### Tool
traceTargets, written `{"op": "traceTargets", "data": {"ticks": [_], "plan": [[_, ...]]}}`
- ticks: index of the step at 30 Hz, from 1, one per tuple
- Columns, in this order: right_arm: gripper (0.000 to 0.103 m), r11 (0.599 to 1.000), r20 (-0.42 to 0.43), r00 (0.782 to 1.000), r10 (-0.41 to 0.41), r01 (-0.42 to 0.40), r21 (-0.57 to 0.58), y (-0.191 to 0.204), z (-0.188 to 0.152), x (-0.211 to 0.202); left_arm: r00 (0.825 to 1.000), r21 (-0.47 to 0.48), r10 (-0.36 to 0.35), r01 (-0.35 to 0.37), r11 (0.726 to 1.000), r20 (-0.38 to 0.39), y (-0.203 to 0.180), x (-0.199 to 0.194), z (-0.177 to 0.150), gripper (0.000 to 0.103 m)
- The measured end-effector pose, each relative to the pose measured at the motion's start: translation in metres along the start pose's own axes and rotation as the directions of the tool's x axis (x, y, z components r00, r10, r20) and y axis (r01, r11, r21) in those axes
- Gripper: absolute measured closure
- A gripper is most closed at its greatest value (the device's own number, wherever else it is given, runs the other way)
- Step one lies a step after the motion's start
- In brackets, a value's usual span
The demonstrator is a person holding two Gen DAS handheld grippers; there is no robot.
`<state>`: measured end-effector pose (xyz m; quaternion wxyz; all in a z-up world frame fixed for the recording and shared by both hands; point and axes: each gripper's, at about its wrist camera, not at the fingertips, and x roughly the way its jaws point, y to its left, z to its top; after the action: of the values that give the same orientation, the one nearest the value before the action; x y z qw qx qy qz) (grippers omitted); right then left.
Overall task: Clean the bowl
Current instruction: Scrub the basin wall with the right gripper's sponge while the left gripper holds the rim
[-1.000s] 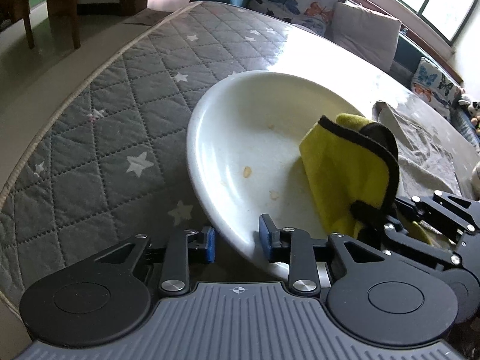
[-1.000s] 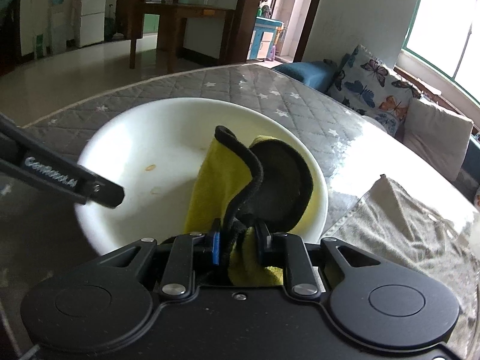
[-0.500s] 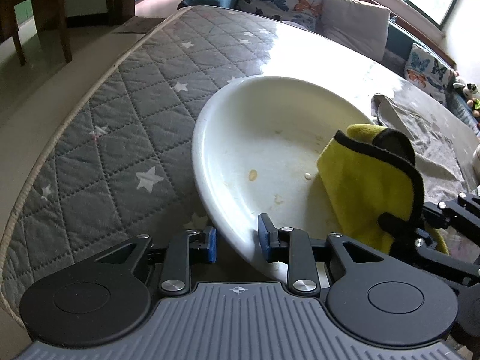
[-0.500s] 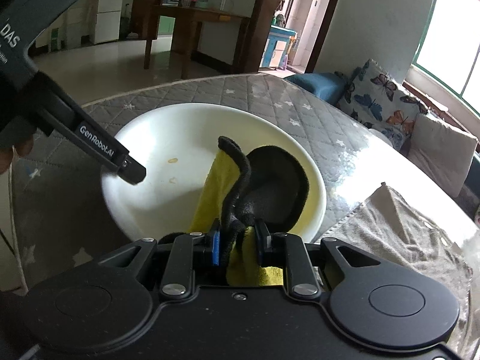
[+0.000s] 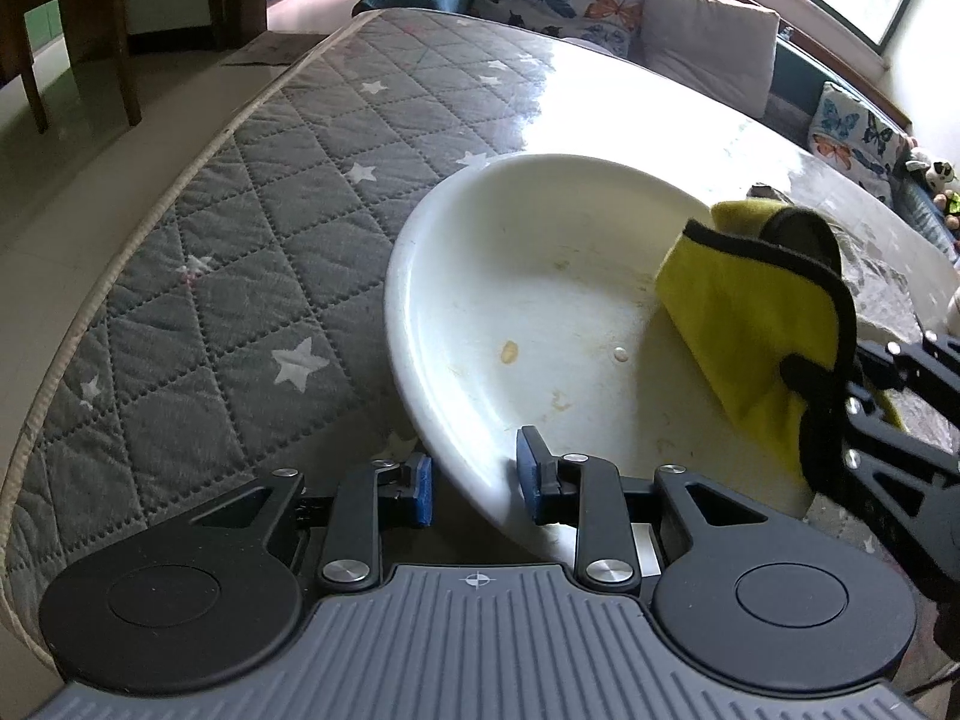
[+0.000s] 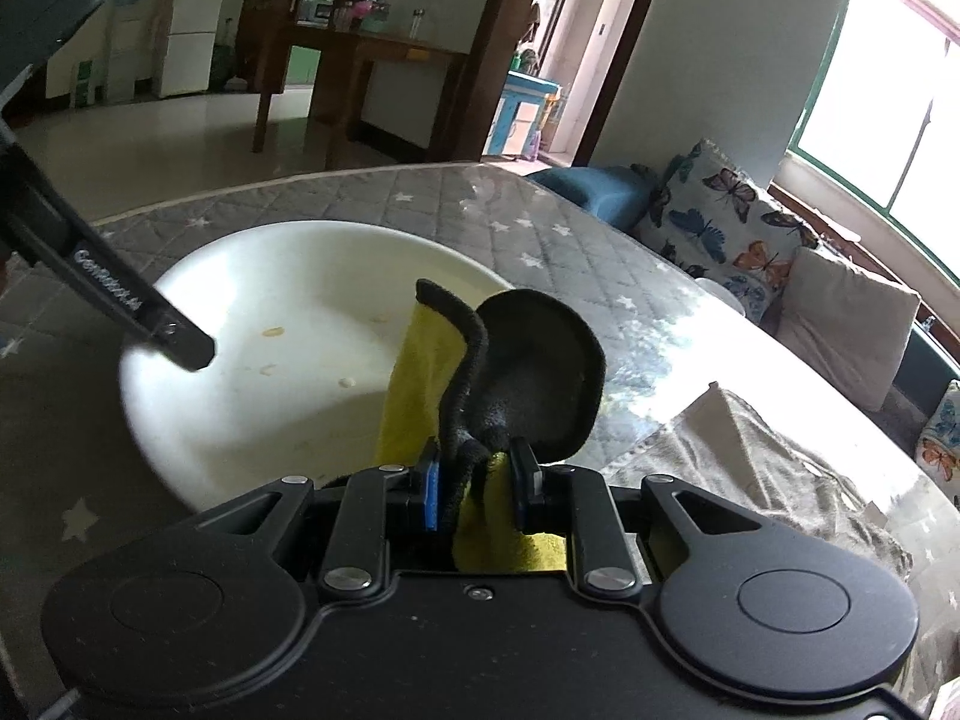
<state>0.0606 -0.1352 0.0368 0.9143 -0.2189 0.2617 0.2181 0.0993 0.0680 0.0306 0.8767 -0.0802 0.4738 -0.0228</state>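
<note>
A wide white bowl (image 5: pixel 540 276) is tipped up over the quilted table, its near rim between the blue pads of my left gripper (image 5: pixel 475 486), which is shut on it. Small food spots (image 5: pixel 509 351) dot the inside. A yellow cloth with black edging (image 5: pixel 750 324) rests against the bowl's right inner side. In the right wrist view, my right gripper (image 6: pixel 477 480) is shut on that cloth (image 6: pixel 420 384), which hangs over the bowl (image 6: pixel 288 282). One black finger of the left gripper (image 6: pixel 150 312) reaches over the bowl's left rim.
A grey star-patterned quilted cover (image 5: pixel 210 300) lies on the table under a glossy sheet. To the right of the bowl lies a crumpled grey towel (image 6: pixel 750 456). Butterfly cushions (image 6: pixel 732 222) line a bench behind. The table edge curves away on the left.
The cloth has slid back from the bowl's middle toward its right side, baring more of the spotted inside. The left gripper keeps the same hold on the rim.
</note>
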Motion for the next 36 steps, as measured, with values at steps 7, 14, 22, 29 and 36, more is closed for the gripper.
{"op": "traceTargets", "data": {"ticks": [7, 14, 22, 29, 36], "plan": [[0.081, 1.000, 0.002, 1.000, -0.005, 0.005, -0.007, -0.001, 0.004, 0.014, 1.000, 0.010, 0.006, -0.006, 1.000, -0.001, -0.002, -0.001, -0.001, 0.072], [0.081, 1.000, -0.006, 1.000, 0.010, -0.010, 0.013, -0.002, 0.008, 0.026, 1.000, -0.008, 0.027, -0.027, 1.000, -0.005, -0.006, -0.005, -0.004, 0.069], [0.081, 0.999, -0.014, 1.000, 0.028, -0.027, 0.035, -0.002, 0.012, 0.040, 1.000, -0.071, 0.000, -0.001, 0.997, -0.020, -0.011, -0.012, -0.017, 0.068], [0.081, 0.998, -0.021, 0.999, 0.043, -0.042, 0.055, -0.002, 0.016, 0.052, 1.000, -0.075, 0.007, -0.008, 0.997, -0.011, -0.015, -0.011, -0.018, 0.067], [0.081, 0.995, -0.044, 0.997, 0.066, -0.062, 0.082, 0.006, 0.005, 0.022, 1.000, -0.043, -0.013, 0.013, 0.999, -0.011, -0.013, -0.014, -0.018, 0.069]]}}
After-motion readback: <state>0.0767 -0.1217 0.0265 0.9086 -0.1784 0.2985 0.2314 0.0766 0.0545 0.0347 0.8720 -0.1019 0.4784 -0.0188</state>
